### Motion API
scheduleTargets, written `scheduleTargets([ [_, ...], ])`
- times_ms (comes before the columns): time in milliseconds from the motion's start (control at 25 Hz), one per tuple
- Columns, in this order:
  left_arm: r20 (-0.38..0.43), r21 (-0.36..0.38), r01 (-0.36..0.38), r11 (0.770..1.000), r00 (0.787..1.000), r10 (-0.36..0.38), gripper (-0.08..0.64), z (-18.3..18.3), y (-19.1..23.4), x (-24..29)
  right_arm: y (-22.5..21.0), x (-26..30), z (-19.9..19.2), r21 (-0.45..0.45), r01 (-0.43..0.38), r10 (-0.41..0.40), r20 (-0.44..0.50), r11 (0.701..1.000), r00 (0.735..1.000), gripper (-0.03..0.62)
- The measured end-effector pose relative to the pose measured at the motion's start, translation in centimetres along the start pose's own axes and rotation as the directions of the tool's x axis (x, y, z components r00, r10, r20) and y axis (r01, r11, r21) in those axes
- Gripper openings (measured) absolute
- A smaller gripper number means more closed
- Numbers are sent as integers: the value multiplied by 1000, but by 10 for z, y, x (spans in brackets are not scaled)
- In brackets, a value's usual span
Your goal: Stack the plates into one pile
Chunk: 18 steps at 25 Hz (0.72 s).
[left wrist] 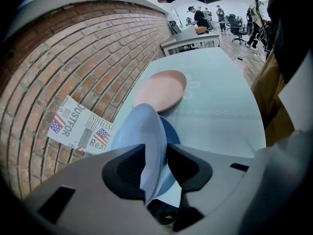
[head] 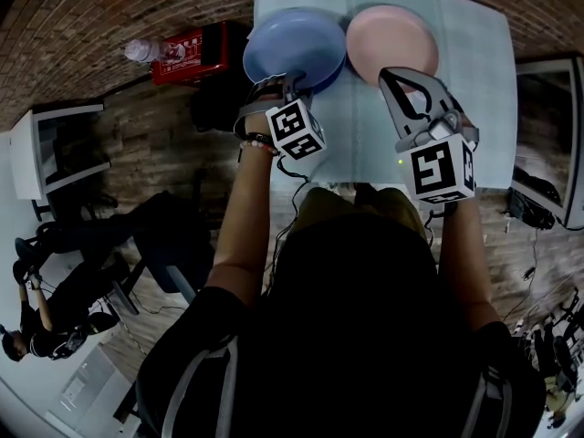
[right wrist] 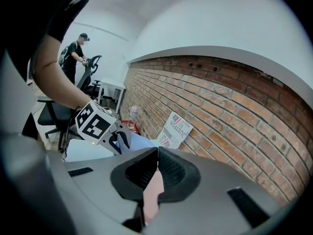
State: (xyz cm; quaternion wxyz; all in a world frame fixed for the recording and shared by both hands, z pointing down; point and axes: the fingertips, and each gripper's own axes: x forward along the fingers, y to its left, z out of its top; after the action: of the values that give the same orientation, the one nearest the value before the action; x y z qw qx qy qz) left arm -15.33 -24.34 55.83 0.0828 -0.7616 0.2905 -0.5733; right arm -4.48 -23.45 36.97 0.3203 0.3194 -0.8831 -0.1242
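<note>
A light blue plate (head: 294, 44) lies on a darker blue plate (left wrist: 170, 136) at the far left of the pale table (head: 474, 108). My left gripper (head: 287, 78) stands at its near rim. In the left gripper view the light blue plate (left wrist: 149, 141) runs up between the jaws of my left gripper (left wrist: 159, 168), which is open, with a gap at the right pad. A pink plate (head: 392, 42) lies beside the blue ones, to their right. My right gripper (head: 408, 80) is shut on its near rim, and the pink plate's edge (right wrist: 152, 195) shows pinched between the pads of my right gripper (right wrist: 155, 180).
A printed paper sign (left wrist: 83, 126) with flags leans on the brick wall behind the plates. On the floor left of the table sit a red box (head: 187, 53) and a plastic bottle (head: 144, 50). Office chairs and white desks stand further out.
</note>
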Motion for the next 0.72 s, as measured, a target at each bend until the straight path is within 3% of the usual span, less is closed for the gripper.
scheduleTargets([
  [720, 2, 5, 12, 1000, 1000, -12, 169, -9, -9, -15, 13, -2, 13, -13, -2, 2, 10, 1000, 1000, 35],
])
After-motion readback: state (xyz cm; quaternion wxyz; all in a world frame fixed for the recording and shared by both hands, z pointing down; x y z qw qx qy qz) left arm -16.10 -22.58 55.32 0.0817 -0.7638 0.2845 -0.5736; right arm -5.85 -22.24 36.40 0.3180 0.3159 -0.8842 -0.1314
